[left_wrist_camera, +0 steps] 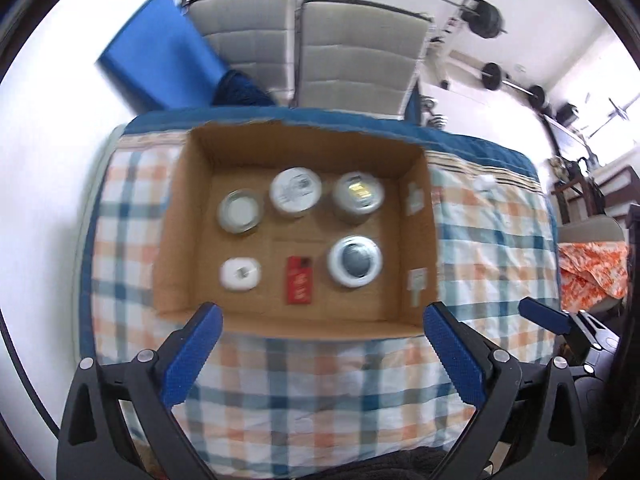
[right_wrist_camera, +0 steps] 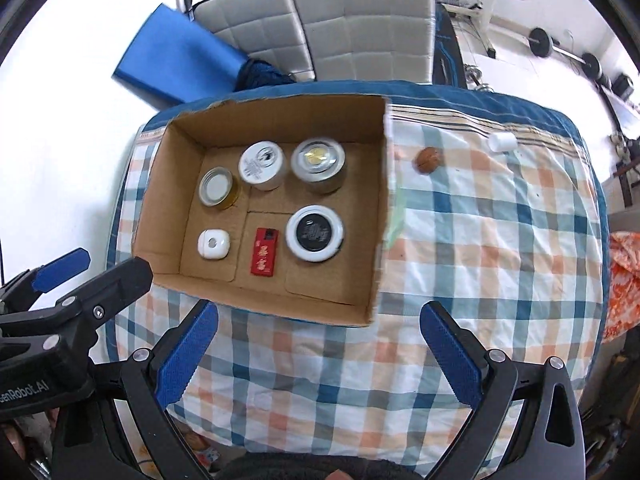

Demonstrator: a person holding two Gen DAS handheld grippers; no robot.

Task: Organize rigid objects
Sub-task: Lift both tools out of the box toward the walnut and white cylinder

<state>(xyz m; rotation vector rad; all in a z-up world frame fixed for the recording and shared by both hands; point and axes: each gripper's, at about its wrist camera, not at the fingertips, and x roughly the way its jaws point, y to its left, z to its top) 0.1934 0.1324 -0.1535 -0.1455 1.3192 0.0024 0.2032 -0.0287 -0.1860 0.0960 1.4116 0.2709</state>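
An open cardboard box [left_wrist_camera: 422,208] [right_wrist_camera: 276,120] stands on the checked tablecloth. In it are three jars at the back [left_wrist_camera: 295,191] [right_wrist_camera: 262,164], a white-rimmed dark-lidded tin [left_wrist_camera: 354,261] [right_wrist_camera: 315,233], a small white case [left_wrist_camera: 241,274] [right_wrist_camera: 213,243] and a red packet [left_wrist_camera: 298,285] [right_wrist_camera: 265,256]. A brown walnut-like object [right_wrist_camera: 429,160] and a small white cap [right_wrist_camera: 502,142] [left_wrist_camera: 486,182] lie on the cloth right of the box. My left gripper [left_wrist_camera: 322,322] and my right gripper [right_wrist_camera: 318,320] are both open and empty, above the box's near edge.
The table [right_wrist_camera: 500,240] has a blue border and drops off at the right and near sides. Two grey chairs [right_wrist_camera: 332,20] and a blue mat [right_wrist_camera: 176,60] stand behind it. Barbell weights [left_wrist_camera: 488,20] sit at the far right. An orange cloth [left_wrist_camera: 592,268] lies right of the table.
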